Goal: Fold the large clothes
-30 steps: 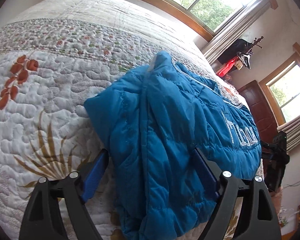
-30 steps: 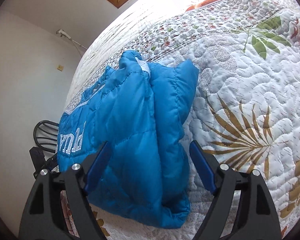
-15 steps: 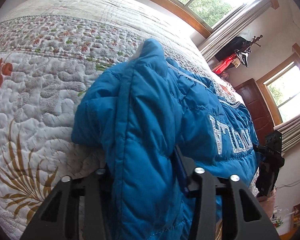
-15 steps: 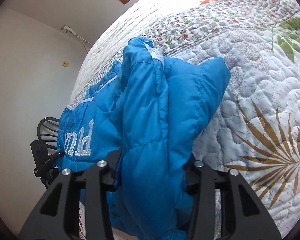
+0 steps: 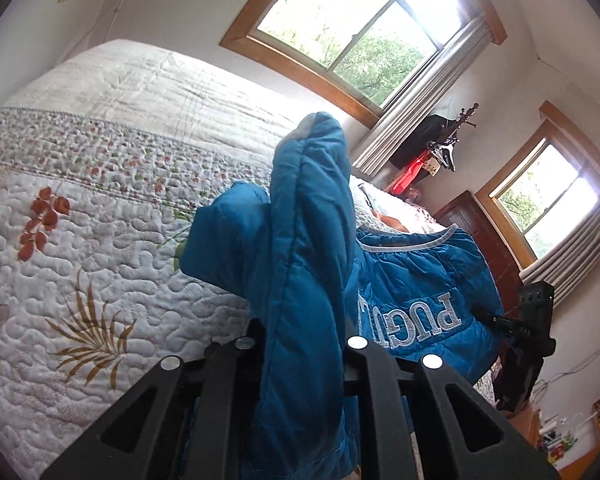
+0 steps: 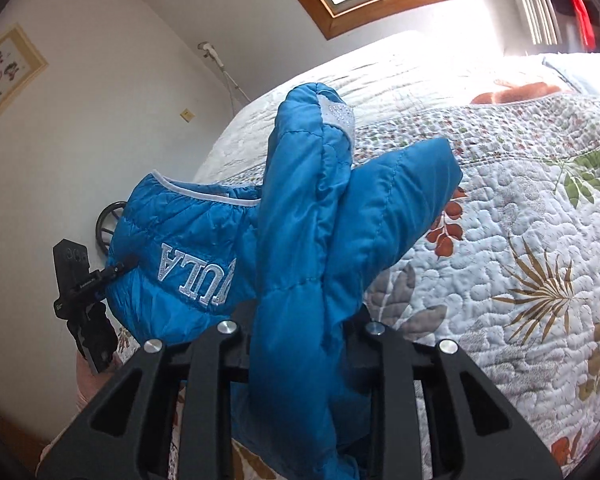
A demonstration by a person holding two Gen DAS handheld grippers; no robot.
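A blue padded jacket [image 5: 304, 264] with silver lettering is raised off the quilted bed [image 5: 100, 240]. My left gripper [image 5: 300, 344] is shut on one thick bunch of its fabric, which stands up between the jaws and hides the fingertips. In the right wrist view my right gripper [image 6: 300, 328] is shut on another bunch of the jacket [image 6: 308, 240], a sleeve end sticking out to the right. The lettered panel [image 6: 196, 272] hangs stretched between the two grippers. Each gripper shows in the other's view: the right gripper [image 5: 532, 328] and the left gripper [image 6: 80, 280].
The bed's floral quilt [image 6: 520, 260] spreads wide under and beyond the jacket. Windows [image 5: 352, 36] with curtains, a dark wooden door [image 5: 484, 236] and a coat rack with clothes [image 5: 432, 152] stand behind. A white wall [image 6: 80, 140] with a framed picture lies left.
Both grippers went from open around the jacket's edge to shut on it, then lifted it. The jacket now hangs up off the quilt, its lettered panel stretched between them.
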